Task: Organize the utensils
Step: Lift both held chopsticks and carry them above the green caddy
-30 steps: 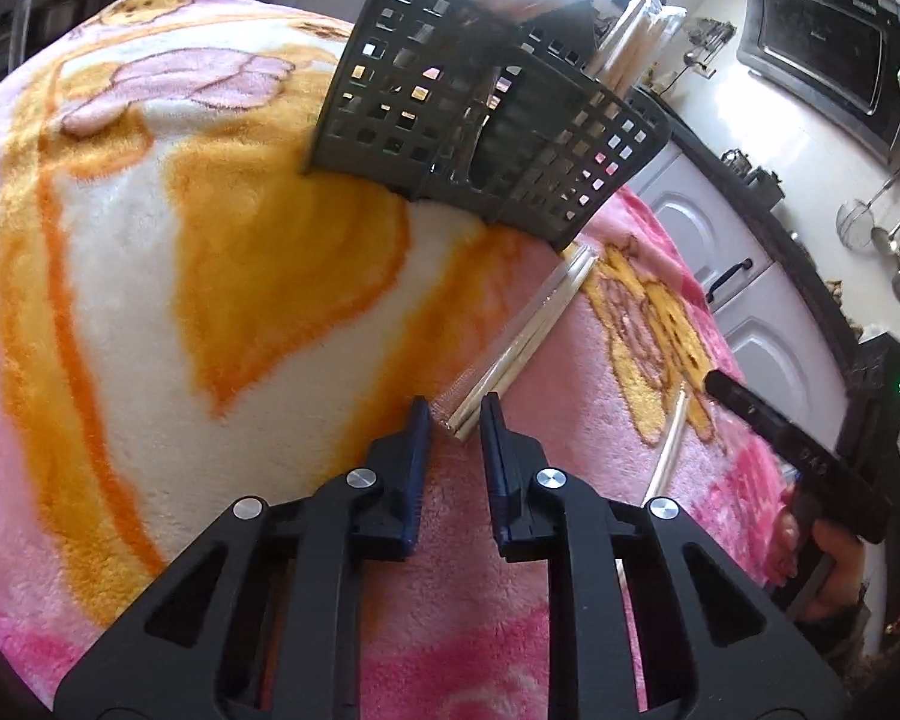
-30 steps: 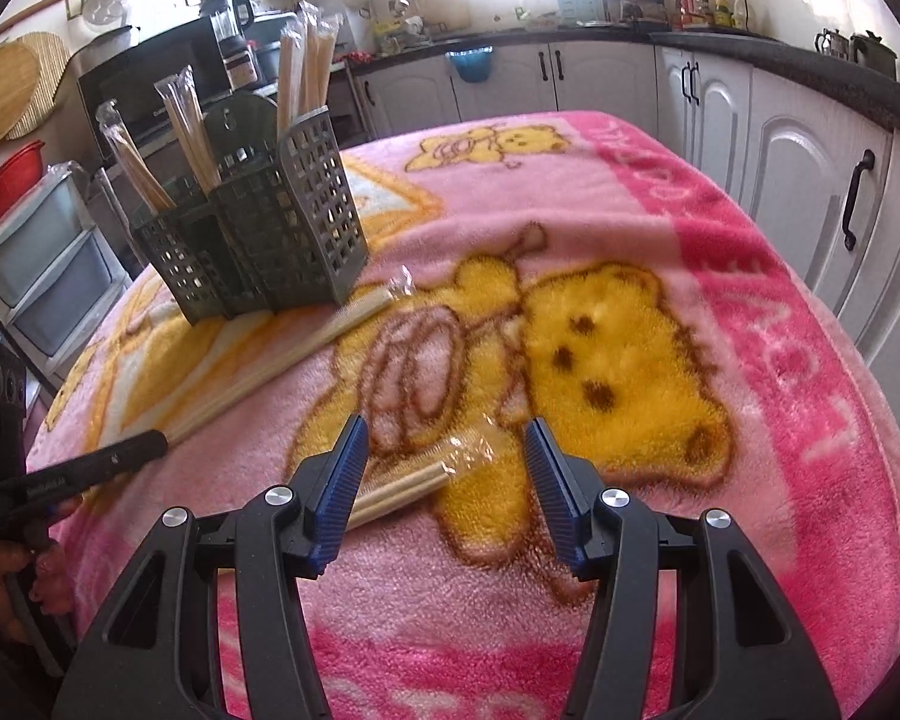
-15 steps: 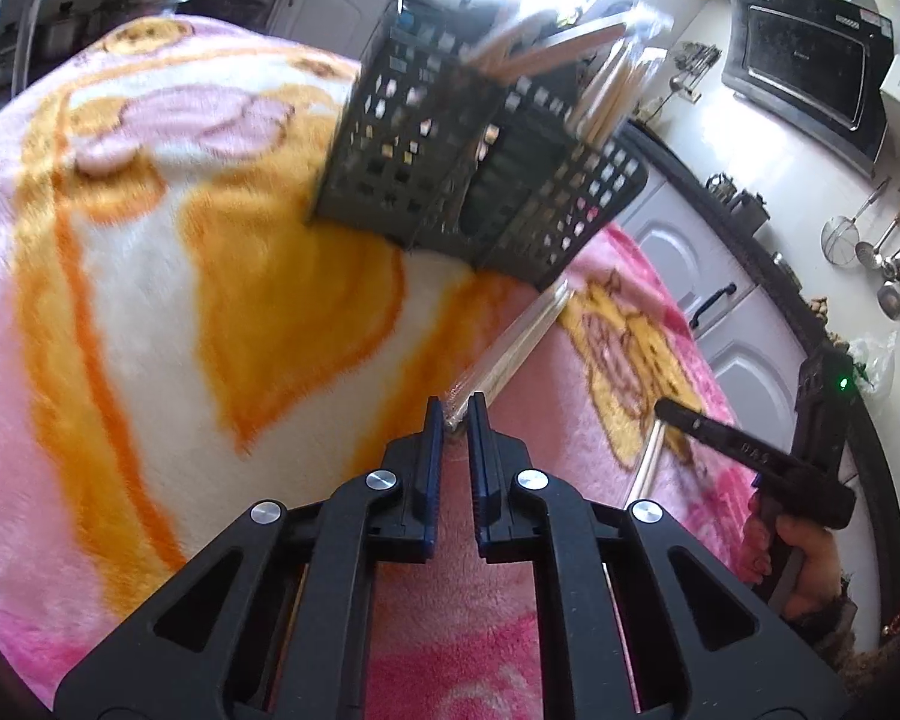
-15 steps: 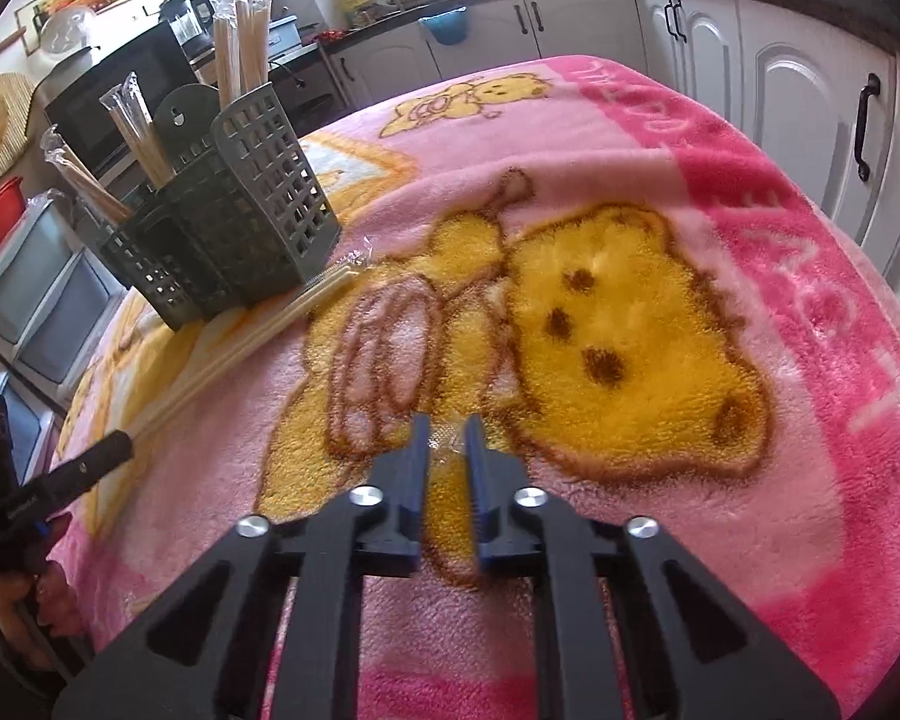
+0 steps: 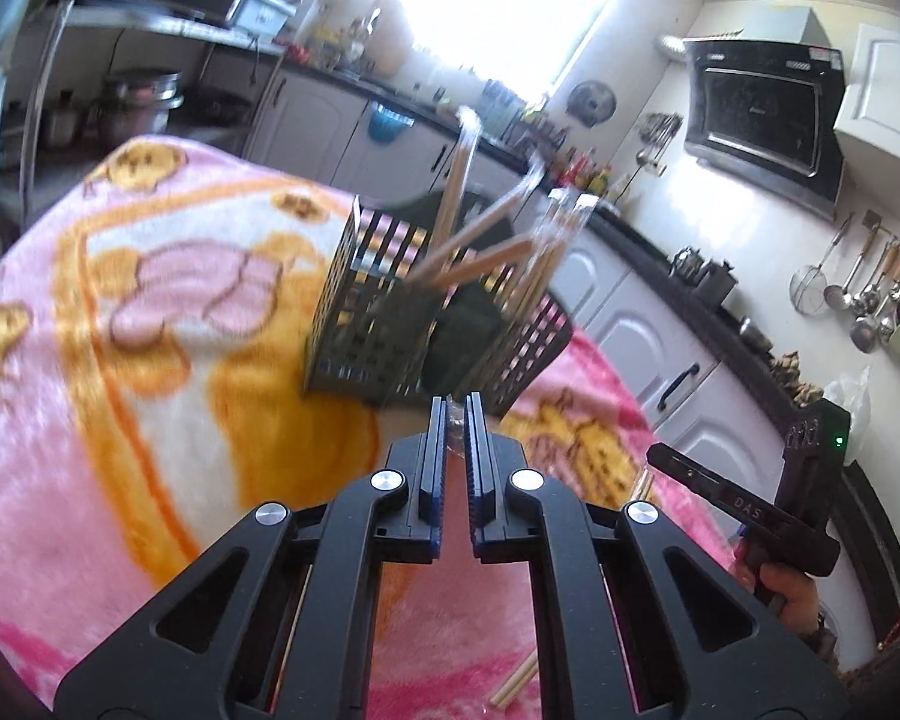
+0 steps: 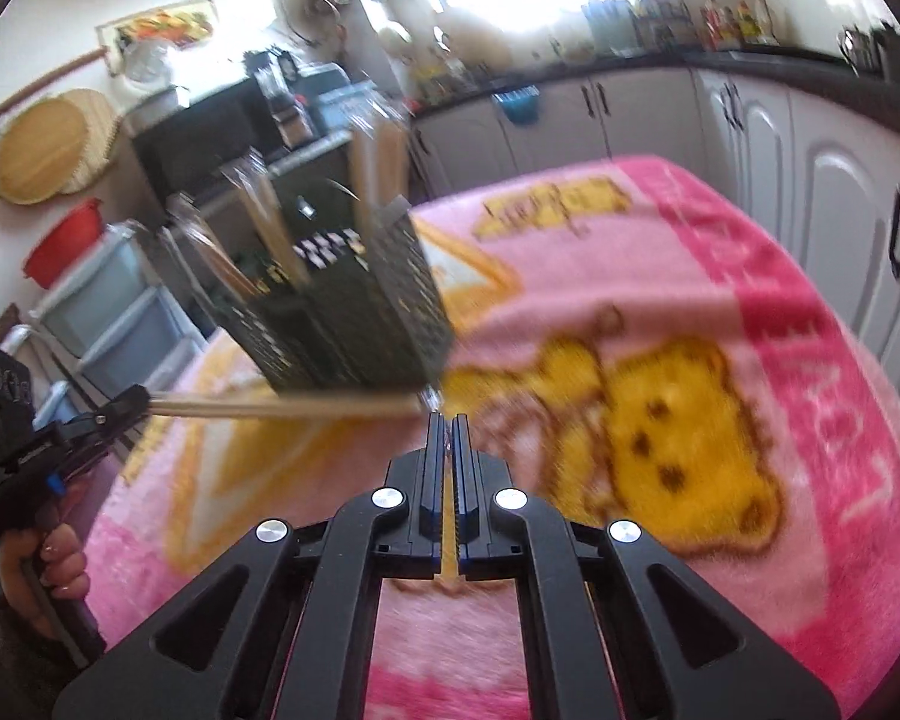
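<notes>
Black left tool [image 5: 456,414] level, clamped on wrapped chopsticks [image 6: 282,407].

Wrapped chopsticks and a dark mesh caddy

Left of centre in the right wrist view, one plastic-wrapped chopstick pair [image 6: 282,407] raised level, pinched at its left end. At the bottom of the left wrist view, another wrapped pair [image 5: 513,681] slanting over the pink blanket. Upper middle, dark mesh caddy [image 5: 384,306] upright, several wrapped pairs [image 5: 480,225] leaning out of its compartments.
</notes>
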`<action>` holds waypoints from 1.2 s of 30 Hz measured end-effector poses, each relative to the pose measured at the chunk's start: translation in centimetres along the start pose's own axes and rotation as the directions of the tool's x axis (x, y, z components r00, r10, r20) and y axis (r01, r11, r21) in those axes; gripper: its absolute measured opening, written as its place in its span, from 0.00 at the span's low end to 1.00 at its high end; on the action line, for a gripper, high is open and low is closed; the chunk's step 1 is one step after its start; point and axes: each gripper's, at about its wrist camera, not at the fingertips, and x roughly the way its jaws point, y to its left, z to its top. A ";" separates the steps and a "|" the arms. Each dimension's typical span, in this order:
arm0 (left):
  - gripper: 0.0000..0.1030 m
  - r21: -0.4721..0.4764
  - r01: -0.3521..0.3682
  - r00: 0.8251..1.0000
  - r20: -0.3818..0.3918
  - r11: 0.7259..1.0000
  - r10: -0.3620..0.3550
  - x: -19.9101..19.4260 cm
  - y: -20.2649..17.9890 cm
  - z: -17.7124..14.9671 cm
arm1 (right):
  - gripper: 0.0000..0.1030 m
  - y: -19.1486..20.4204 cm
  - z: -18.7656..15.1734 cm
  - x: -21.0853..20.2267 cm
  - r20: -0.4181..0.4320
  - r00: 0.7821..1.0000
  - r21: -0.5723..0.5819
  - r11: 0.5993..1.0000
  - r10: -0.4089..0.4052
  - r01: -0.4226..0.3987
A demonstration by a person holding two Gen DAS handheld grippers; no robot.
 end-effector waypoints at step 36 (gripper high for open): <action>0.02 0.184 0.126 0.938 0.297 0.975 -0.177 -8.0 -7.3 10.9 | 0.02 8.4 11.7 -8.4 0.383 0.910 -0.227 0.971 0.161 -0.076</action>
